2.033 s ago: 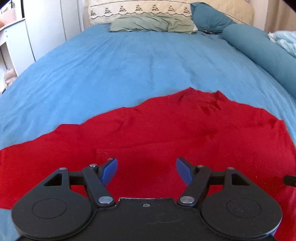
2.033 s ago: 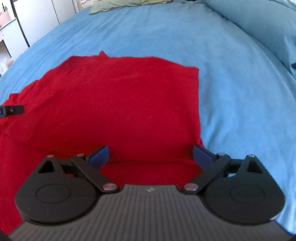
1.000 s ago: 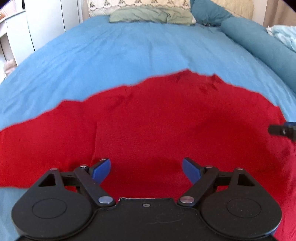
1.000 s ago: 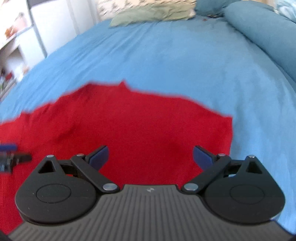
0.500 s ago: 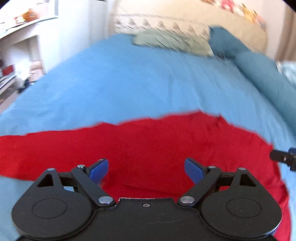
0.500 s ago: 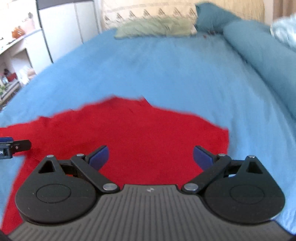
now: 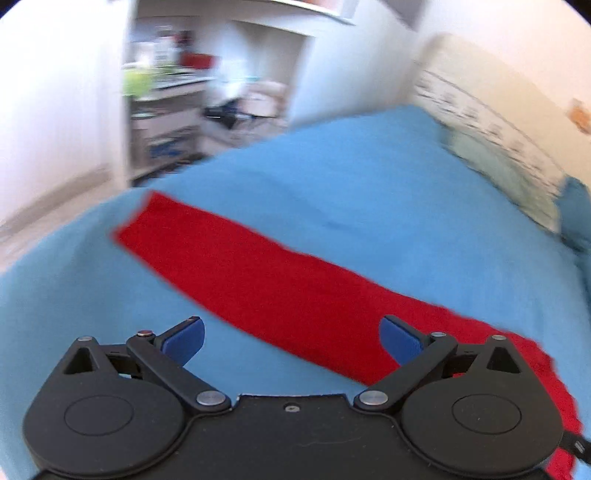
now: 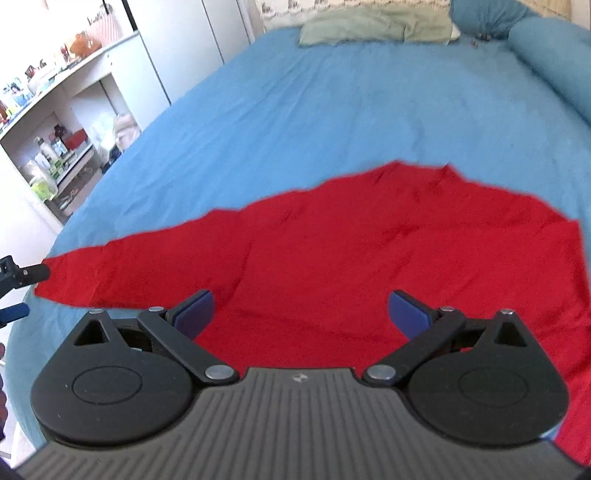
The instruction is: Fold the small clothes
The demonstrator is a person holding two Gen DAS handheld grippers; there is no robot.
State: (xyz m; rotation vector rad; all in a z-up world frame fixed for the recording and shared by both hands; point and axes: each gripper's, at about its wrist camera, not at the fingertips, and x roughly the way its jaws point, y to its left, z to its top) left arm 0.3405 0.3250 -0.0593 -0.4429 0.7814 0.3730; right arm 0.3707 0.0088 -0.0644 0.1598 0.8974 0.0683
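Much of the left wrist view was smeared by motion blur: the shelving (image 7: 173, 92) beyond the bed's edge could be made out only as streaks of white, green and red, and its contents could not be identified. The near end of the red garment (image 7: 280, 284) was hidden there behind the black body of the left gripper (image 7: 291, 338), and its right side was cut off at the lower frame edge. In the right wrist view the garment's near hem was likewise covered by the right gripper (image 8: 301, 314), so how far it reached toward the camera could not be told.

The long sleeve was shown by the left wrist view as a straight band running diagonally away to a squared cuff, flat on the blue bedspread (image 7: 362, 192). The broader body of the red garment (image 8: 388, 258) was shown only by the right wrist view, with the sleeve tapering off to the left, where part of the left gripper (image 8: 14, 291) was seen just beside the cuff. A green pillow (image 8: 376, 22) and a teal bolster (image 8: 554, 59) at the head of the bed were seen sharply only in that view.

The fabric appeared soft and matte, faintly creased near the collar. The bedspread looked smooth with shallow wrinkles. Both grippers' blue-padded fingers were held wide apart, with nothing between them.
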